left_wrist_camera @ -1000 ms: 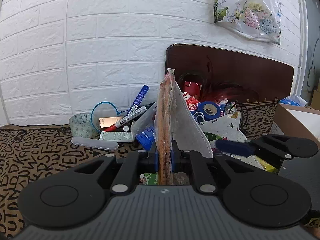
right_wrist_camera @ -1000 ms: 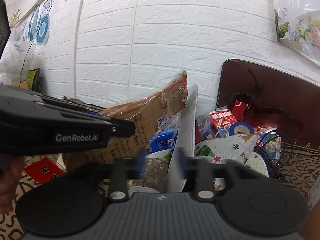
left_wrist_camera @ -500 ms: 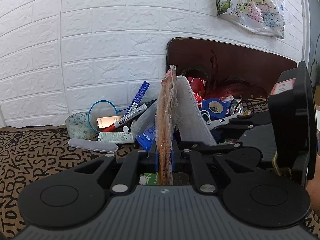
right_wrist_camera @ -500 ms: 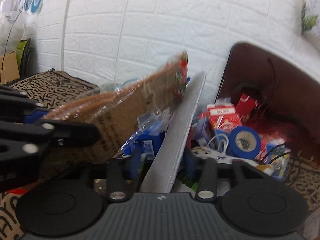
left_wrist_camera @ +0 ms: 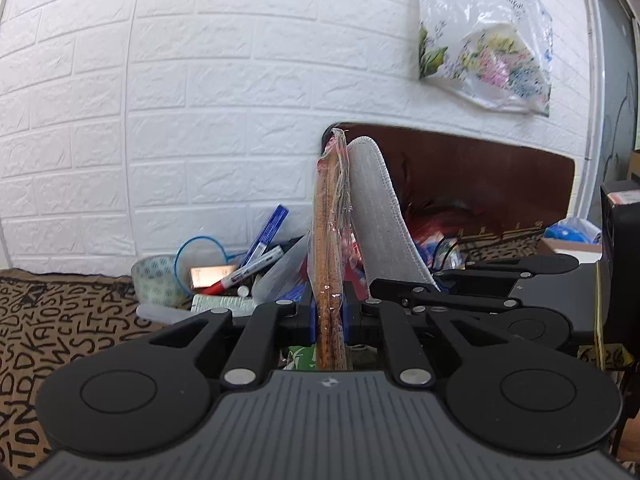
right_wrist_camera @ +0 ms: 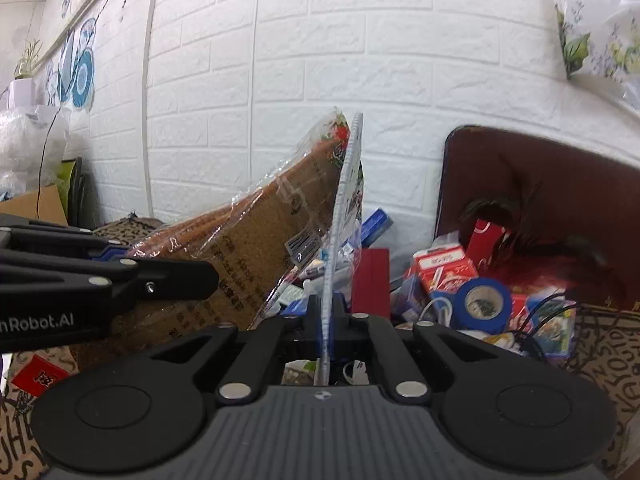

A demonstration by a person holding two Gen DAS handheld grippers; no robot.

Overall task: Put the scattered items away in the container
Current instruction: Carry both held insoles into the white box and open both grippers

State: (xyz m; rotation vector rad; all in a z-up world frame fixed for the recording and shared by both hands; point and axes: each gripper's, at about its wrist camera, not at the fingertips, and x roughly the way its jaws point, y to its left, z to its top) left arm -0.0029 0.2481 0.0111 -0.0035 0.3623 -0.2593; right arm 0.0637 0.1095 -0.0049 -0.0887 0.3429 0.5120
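Wall: white brick-pattern panelling [left_wrist_camera: 240, 100] behind your work area, with a floral plastic bag [left_wrist_camera: 486, 36] hanging on it at upper right.
Desk: covered by a tan cloth printed with black letters [left_wrist_camera: 44, 320], seen at lower left of your left wrist view.
Dark brown board [left_wrist_camera: 480, 172]: stands upright against the wall behind the clutter.
Left gripper [left_wrist_camera: 329, 316]: your jaws are closed on a flat cork-brown packet in clear wrap [left_wrist_camera: 329, 240], held on edge and upright.
Right gripper [right_wrist_camera: 326, 320]: your jaws are closed on a thin grey stitched-edge pad [right_wrist_camera: 340, 240], also on edge, rising just beside the packet.
Packet and pad: they stand side by side and appear to touch near their tops; both are lifted above the pile, in your grippers, not in any container.
Clutter, left part: roll of patterned tape [left_wrist_camera: 154, 280], blue wire loop [left_wrist_camera: 200, 252], red-capped marker [left_wrist_camera: 248, 270], blue pen box [left_wrist_camera: 266, 228], all lying close together against the wall.
Clutter, right part: roll of blue tape [right_wrist_camera: 484, 304], red-and-white carton [right_wrist_camera: 444, 264], tangled black cable [right_wrist_camera: 556, 320].
Cardboard box [left_wrist_camera: 572, 245]: a corner shows at the far right of your left wrist view.
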